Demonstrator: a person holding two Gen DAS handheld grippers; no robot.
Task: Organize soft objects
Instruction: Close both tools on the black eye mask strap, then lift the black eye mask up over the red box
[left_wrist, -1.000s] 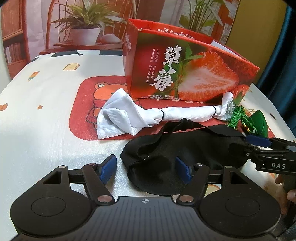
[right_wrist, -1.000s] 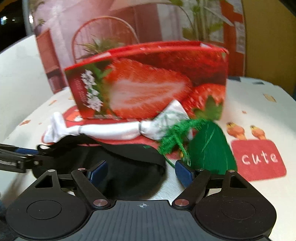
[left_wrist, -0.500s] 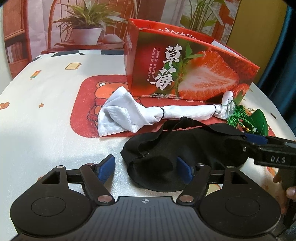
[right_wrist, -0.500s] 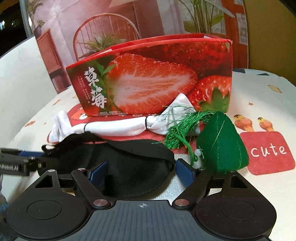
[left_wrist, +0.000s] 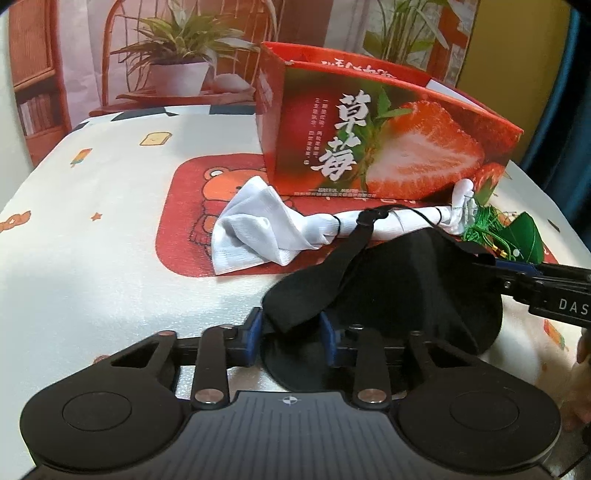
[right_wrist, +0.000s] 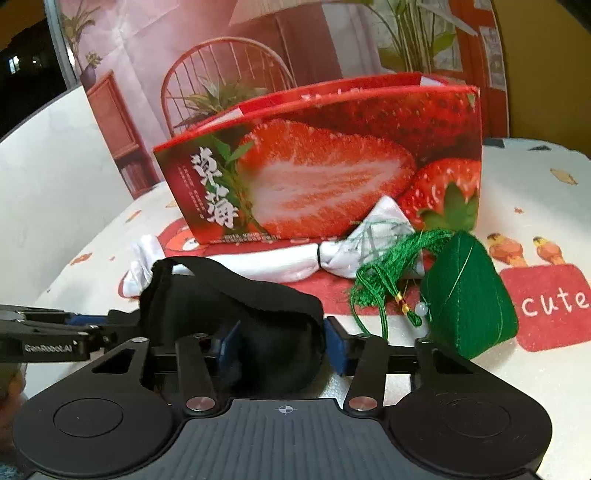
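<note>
The strawberry box (left_wrist: 388, 147) beyond both sets of fingers carries big white Chinese characters beside a halved strawberry; its top is open, but what is inside cannot be seen. The right gripper's (right_wrist: 282, 341) arm, seen from the left camera, reads "DAS"; the left gripper's (left_wrist: 291, 332) arm, seen from the right camera, reads "GenRobot.AI". The tablecloth (right_wrist: 546, 206) has a red patch printed "cute". Both pairs of jaws have just been closing and now pinch opposite ends of the black eye mask (left_wrist: 406, 280), which bunches up between the blue pads. Past the fingertips a tied white cloth (left_wrist: 258, 232) lies along the box's foot, with a green tasselled pouch (right_wrist: 469, 291) just right of the right fingers
</note>
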